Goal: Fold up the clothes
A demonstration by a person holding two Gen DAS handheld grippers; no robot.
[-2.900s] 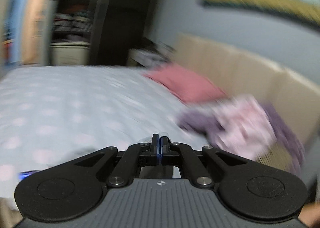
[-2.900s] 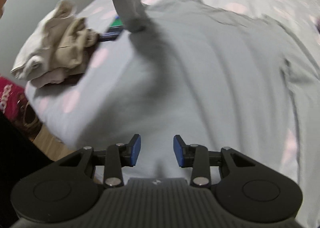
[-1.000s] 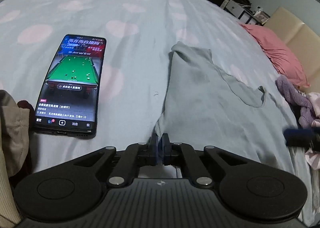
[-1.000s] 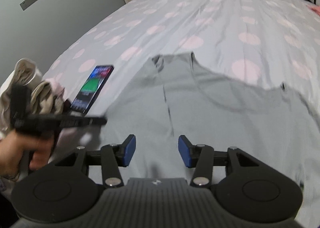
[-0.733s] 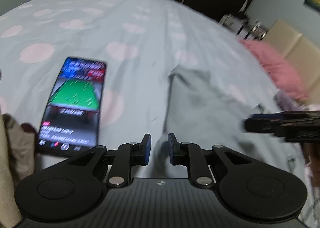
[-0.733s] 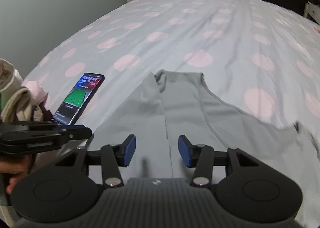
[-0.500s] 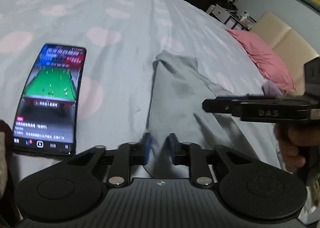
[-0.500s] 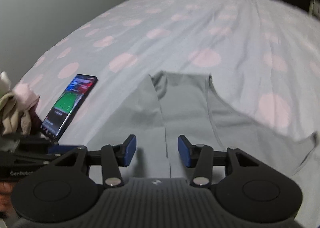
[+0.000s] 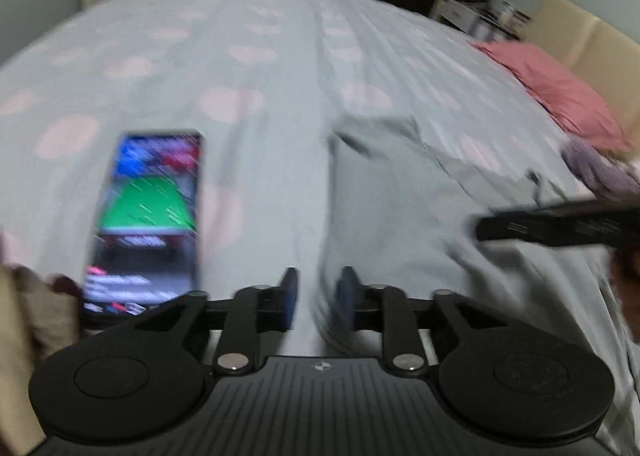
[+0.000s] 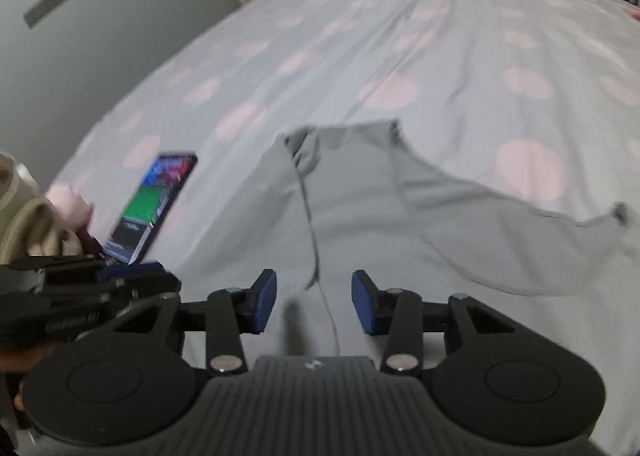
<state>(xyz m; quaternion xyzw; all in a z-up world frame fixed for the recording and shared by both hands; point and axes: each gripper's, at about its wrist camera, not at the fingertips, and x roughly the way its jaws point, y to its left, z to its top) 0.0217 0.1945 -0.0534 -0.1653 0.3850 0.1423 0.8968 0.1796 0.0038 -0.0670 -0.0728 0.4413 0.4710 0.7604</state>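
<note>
Hardly any text is being shown legibly. White lettering is being carried on the side of the left tool where it crosses the near left of the right wrist view, but it is being blurred past reading. Lines of small characters are being displayed on the lit screen of the phone, which is lying on the bed at the left; they are being smeared by motion in both views and nothing is being made out. A small round emblem is being shown on each tool's ribbed body, without letters.
</note>
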